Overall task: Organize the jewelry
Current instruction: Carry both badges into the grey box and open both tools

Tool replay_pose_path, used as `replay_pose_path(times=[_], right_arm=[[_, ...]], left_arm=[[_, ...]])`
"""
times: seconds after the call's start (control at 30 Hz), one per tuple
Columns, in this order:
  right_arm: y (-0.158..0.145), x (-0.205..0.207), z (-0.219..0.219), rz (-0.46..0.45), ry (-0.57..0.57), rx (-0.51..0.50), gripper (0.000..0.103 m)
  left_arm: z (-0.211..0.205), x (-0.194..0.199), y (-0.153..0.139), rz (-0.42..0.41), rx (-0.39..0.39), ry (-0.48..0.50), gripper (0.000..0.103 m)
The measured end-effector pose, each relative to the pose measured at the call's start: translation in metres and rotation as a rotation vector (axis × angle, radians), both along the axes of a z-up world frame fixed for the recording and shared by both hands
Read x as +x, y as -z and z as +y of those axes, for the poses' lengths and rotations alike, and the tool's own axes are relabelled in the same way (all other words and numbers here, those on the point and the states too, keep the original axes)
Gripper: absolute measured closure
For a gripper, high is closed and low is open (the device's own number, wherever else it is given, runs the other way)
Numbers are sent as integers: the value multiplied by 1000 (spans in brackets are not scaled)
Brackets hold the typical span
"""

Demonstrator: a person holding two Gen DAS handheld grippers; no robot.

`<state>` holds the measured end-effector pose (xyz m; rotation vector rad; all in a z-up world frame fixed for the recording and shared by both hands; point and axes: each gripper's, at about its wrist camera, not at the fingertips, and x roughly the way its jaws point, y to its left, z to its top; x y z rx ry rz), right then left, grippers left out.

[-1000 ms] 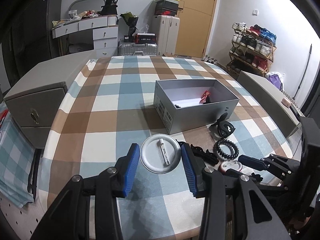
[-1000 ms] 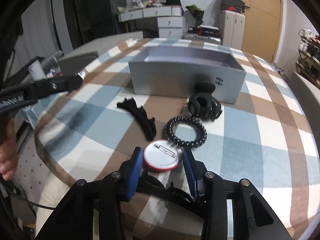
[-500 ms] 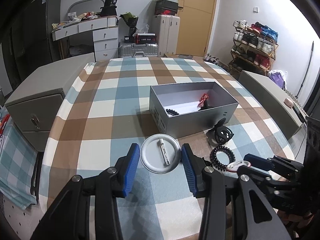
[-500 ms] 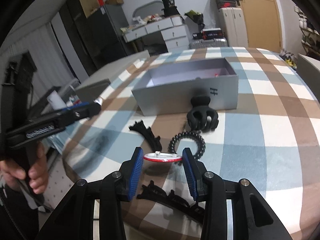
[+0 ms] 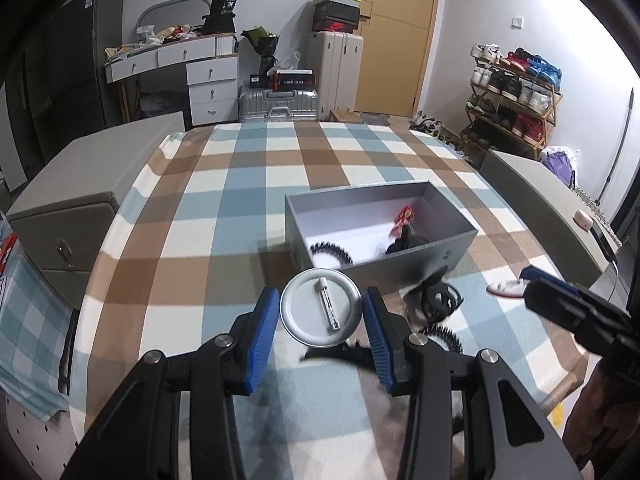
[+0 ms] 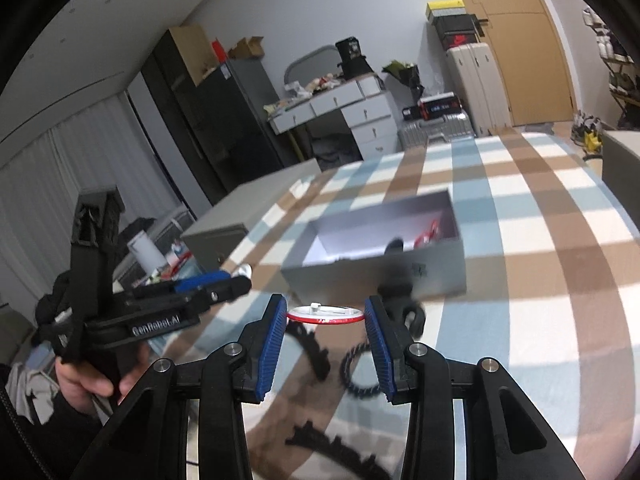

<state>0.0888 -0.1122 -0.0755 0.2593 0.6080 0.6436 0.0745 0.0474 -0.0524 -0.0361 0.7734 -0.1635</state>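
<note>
My left gripper is shut on a silver pin badge, back side up, held above the table in front of the open grey box. My right gripper is shut on a red-rimmed pin badge, held level above the table; it also shows in the left wrist view. The box holds a red clip, a black coil hair tie and a dark clip. On the table lie a black claw clip, a coil hair tie and black hair clips.
The checked tablecloth covers a round table. Grey cabinets stand at its left and right. A shoe rack, suitcases and a desk stand behind.
Both grippers have lifted their badges off the table and moved toward the box. The right gripper has risen most, leaving the hair tie and clips below.
</note>
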Motion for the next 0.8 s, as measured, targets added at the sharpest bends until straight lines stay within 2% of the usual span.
replay_pose_path(times=[0.3,0.47,0.8], right_arm=[[-26,37,-10,-47,-49,20,64],[-33,60,-13,-53,-49,36,64],[-23,113,-1,14,-83,36,64]], left_arm=[[-20,30,-18,-42,8,41,66],[-25,50,-17,-33,-10,49,66],[-30,79,0,27,-57,60,66]])
